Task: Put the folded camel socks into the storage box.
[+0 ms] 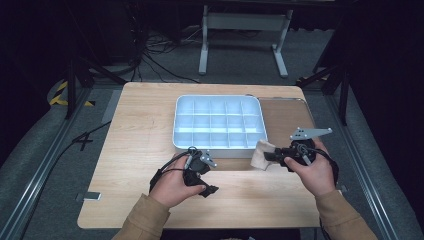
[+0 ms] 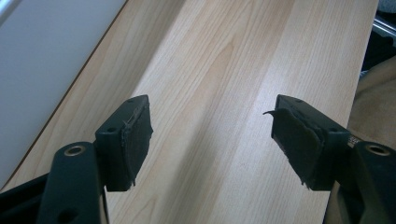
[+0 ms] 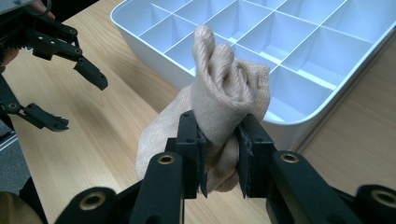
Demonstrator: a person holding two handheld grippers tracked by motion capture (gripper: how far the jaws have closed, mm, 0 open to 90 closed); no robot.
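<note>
Over table (image 3: 93, 135), sock (image 3: 224, 84) in right claw (image 3: 219, 149)

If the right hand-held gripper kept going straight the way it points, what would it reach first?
Probably the white divided tray. The right hand-held gripper, shut on a beige sock, aims at its near wall; the sock would likely touch first, though depth is unclear.

bare tabletop (image 1: 145, 130) left of tray (image 1: 218, 145) passable; tray wall blocks straight ahead of both tools.
</note>
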